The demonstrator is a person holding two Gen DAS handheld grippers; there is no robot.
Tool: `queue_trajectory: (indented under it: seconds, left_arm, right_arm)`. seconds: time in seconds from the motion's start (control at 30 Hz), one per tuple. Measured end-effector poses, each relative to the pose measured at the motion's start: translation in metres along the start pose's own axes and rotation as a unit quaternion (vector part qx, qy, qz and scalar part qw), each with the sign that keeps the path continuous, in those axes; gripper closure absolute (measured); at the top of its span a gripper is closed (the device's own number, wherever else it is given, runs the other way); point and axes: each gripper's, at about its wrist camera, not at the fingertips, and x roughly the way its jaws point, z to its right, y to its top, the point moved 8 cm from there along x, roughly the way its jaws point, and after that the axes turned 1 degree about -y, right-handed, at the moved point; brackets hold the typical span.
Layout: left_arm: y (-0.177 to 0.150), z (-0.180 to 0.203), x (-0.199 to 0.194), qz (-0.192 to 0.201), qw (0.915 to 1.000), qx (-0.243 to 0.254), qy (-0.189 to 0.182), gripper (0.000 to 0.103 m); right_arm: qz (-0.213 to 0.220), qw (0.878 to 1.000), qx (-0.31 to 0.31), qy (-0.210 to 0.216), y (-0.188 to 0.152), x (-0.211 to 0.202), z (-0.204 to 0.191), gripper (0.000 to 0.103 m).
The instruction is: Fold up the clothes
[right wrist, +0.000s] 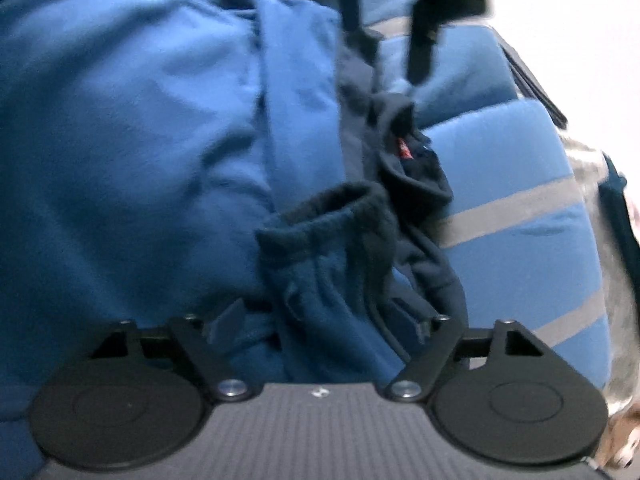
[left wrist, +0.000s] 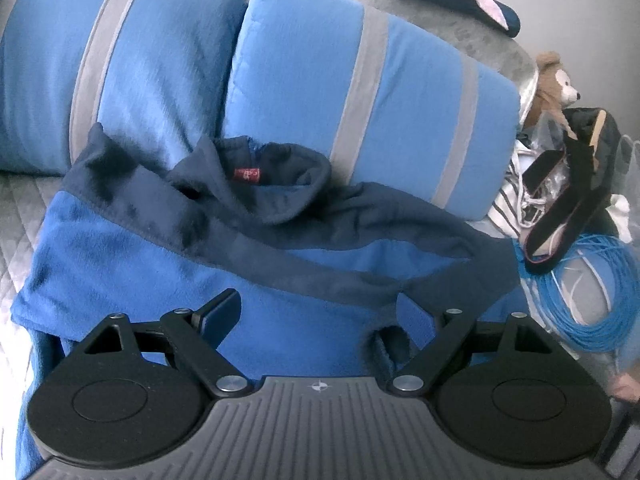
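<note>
Fleece is lying between both wide-open jaws, so I am lowering the right hand-held gripper over the navy cuff at mid-frame, keeping the left hand-held gripper level.

The right wrist view is smeared with blur, so the fleece top shows no seams, and the print on its small red label cannot be read. The right gripper's far fingertip sinks behind a dark fold. A black strap runs off the top edge. In the left wrist view, the right-hand fingertip is half buried in cloth, and the heap beside the blue cable coil is too tangled to sort out.
</note>
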Motion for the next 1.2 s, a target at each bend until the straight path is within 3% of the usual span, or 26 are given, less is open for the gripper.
queue_trajectory:
  seconds: [0.1, 0.13, 0.17, 0.2, 0.23, 0.37, 0.53, 0.7, 0.83, 0.9, 0.97, 1.2]
  left_arm:
    - [-0.001, 0.000, 0.001, -0.004, 1.0000, -0.001, -0.001, 0.018]
    - [-0.001, 0.000, 0.001, -0.005, 1.0000, -0.002, -0.002, 0.018]
    - [-0.002, 0.000, 0.001, -0.006, 1.0000, -0.002, -0.003, 0.018]
    - [-0.002, 0.000, 0.001, -0.007, 1.0000, -0.003, -0.006, 0.018]
    - [-0.002, 0.001, 0.002, -0.009, 0.9999, -0.003, -0.009, 0.018]
    - [-0.009, 0.006, 0.008, -0.031, 0.9976, -0.035, -0.052, 0.018]
    - [-0.019, 0.015, 0.021, -0.073, 0.9824, -0.101, -0.139, 0.018]
    - [-0.025, 0.032, 0.030, -0.102, 0.9619, -0.137, -0.214, 0.018]
    - [-0.032, 0.040, 0.045, -0.137, 0.9356, -0.199, -0.257, 0.018]
    - [-0.037, 0.044, 0.056, -0.164, 0.9210, -0.227, -0.271, 0.018]
    - [-0.041, 0.045, 0.067, -0.177, 0.9120, -0.248, -0.274, 0.018]
    - [-0.048, 0.041, 0.098, -0.191, 0.9033, -0.287, -0.255, 0.018]
  right_arm:
    - [-0.007, 1.000, -0.023, 0.001, 0.004, 0.008, -0.008, 0.036]
    - [-0.013, 1.000, -0.026, -0.002, 0.005, 0.012, -0.010, 0.051]
    - [-0.015, 1.000, -0.014, -0.006, 0.006, 0.014, -0.008, 0.076]
    - [-0.016, 1.000, 0.005, -0.012, 0.007, 0.015, -0.003, 0.089]
    - [-0.016, 0.999, 0.024, -0.019, 0.008, 0.016, 0.001, 0.091]
    - [-0.007, 0.993, 0.104, -0.049, 0.010, 0.014, 0.017, 0.093]
    - [0.002, 0.984, 0.161, -0.081, 0.010, 0.009, 0.033, 0.093]
    - [0.016, 0.976, 0.195, -0.093, 0.007, 0.005, 0.046, 0.093]
    - [0.022, 0.975, 0.202, -0.092, 0.006, 0.002, 0.049, 0.093]
    - [0.025, 0.974, 0.206, -0.091, 0.005, 0.002, 0.050, 0.093]
    - [0.027, 0.974, 0.208, -0.088, 0.005, 0.001, 0.049, 0.093]
    - [0.036, 0.974, 0.210, -0.078, 0.004, -0.003, 0.046, 0.093]
